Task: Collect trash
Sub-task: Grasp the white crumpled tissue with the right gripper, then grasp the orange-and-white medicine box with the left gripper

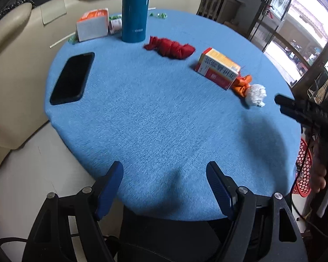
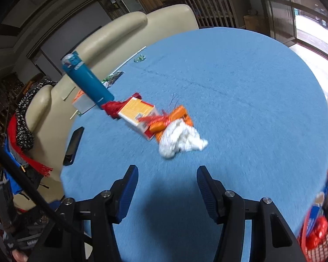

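Note:
On the round blue table (image 1: pixel 155 118) lie a crumpled white tissue (image 1: pixel 256 95), an orange wrapper (image 1: pixel 242 84), a yellow-red carton (image 1: pixel 218 67) and a red crumpled wrapper (image 1: pixel 170 47). My left gripper (image 1: pixel 165 187) is open and empty over the near table edge. My right gripper (image 2: pixel 167 187) is open and empty, a little short of the white tissue (image 2: pixel 180 139), with the orange wrapper (image 2: pixel 170 120), the carton (image 2: pixel 137 113) and the red wrapper (image 2: pixel 111 108) behind it. The right gripper's body shows at the right edge of the left wrist view (image 1: pixel 283 104).
A teal bottle (image 1: pixel 135 8), a black phone (image 1: pixel 73 77), a white-orange box (image 1: pixel 93 24) and small green scraps (image 1: pixel 160 15) are on the table. A cream sofa (image 1: pixel 15 50) curves behind. A red mesh basket (image 2: pixel 323 222) with items sits at the right, below the table.

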The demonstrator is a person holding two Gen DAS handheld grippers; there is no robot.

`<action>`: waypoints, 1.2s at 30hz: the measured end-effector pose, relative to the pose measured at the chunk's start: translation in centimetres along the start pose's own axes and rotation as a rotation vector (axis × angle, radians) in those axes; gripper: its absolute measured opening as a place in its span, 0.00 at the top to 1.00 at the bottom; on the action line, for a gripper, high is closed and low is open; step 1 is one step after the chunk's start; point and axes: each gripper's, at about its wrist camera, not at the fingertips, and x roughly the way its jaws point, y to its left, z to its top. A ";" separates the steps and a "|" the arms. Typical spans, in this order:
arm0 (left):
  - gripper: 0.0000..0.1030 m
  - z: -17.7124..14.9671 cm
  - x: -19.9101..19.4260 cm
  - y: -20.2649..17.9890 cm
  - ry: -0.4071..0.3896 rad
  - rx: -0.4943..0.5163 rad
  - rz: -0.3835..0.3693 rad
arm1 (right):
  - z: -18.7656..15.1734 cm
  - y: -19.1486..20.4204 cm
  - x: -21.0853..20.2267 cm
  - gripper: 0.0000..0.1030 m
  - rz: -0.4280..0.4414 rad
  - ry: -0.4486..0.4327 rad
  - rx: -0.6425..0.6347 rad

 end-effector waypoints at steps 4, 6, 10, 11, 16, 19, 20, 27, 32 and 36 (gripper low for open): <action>0.24 0.6 1.4 -0.6 0.032 0.024 0.003 | 2.1 -0.7 2.9 0.42 0.011 0.026 0.025; 0.24 0.9 1.8 -1.1 0.041 0.036 0.014 | 2.7 -0.9 4.1 0.42 0.001 0.035 0.027; 0.24 1.6 2.1 -2.0 0.041 0.066 0.045 | 3.2 -1.2 6.4 0.54 -0.018 0.063 0.006; 0.24 1.8 2.1 -2.3 0.039 0.078 0.049 | 3.1 -1.3 6.6 0.55 -0.020 0.063 0.001; 0.24 3.4 1.9 -4.9 0.019 0.160 0.058 | 2.2 -2.5 4.9 0.70 0.041 0.028 0.012; 0.24 4.6 1.9 -7.2 0.004 0.235 0.029 | 1.4 -3.8 3.7 0.73 0.043 0.024 0.029; 0.24 5.1 1.9 -8.0 -0.003 0.259 0.018 | 1.1 -4.4 3.1 0.74 0.046 0.023 0.039; 0.24 9.1 3.7 -13.8 0.000 0.393 -0.061 | -0.7 -9.1 -0.9 0.74 0.000 -0.012 0.105; 0.24 12.0 6.5 -17.3 0.046 0.482 -0.090 | -1.4 -12.2 -2.9 0.74 -0.008 -0.036 0.181; 0.24 13.8 8.5 -19.1 0.063 0.531 -0.064 | -2.0 -13.8 -3.1 0.74 0.023 -0.030 0.240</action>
